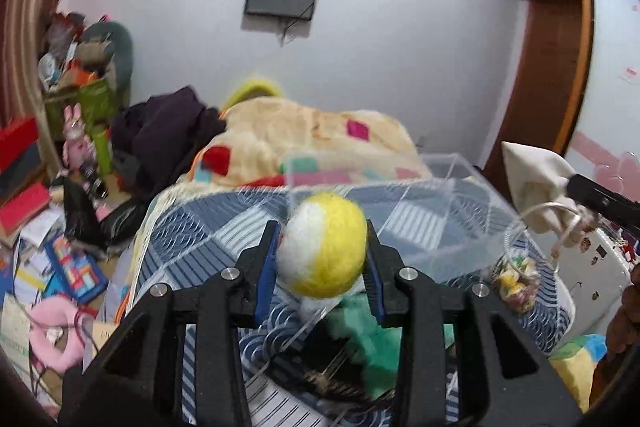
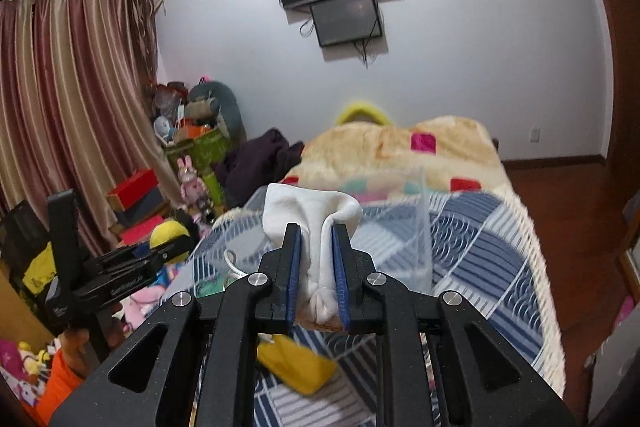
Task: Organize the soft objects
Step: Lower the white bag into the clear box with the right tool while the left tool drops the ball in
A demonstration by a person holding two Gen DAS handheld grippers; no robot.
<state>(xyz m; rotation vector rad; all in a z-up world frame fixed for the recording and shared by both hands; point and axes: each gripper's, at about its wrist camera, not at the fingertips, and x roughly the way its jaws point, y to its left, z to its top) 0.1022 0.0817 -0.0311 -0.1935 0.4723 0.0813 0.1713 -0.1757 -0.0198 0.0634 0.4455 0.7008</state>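
My left gripper (image 1: 322, 251) is shut on a yellow and white felt ball (image 1: 324, 247) and holds it above the bed, just before a clear plastic box (image 1: 400, 211). The ball also shows in the right wrist view (image 2: 170, 237), at the left. My right gripper (image 2: 316, 263) is shut on a white cloth pouch (image 2: 312, 223) with a cord, held above the blue patterned bedspread (image 2: 480, 251). The pouch shows at the right of the left wrist view (image 1: 536, 183). A green plush (image 1: 372, 331) lies under the left gripper.
A cream fleece blanket (image 1: 304, 135) covers the far half of the bed. A dark garment pile (image 1: 168, 131) lies at its left. A yellow cloth (image 2: 296, 367) lies below my right gripper. Toys, books and boxes (image 1: 60, 259) litter the floor left of the bed.
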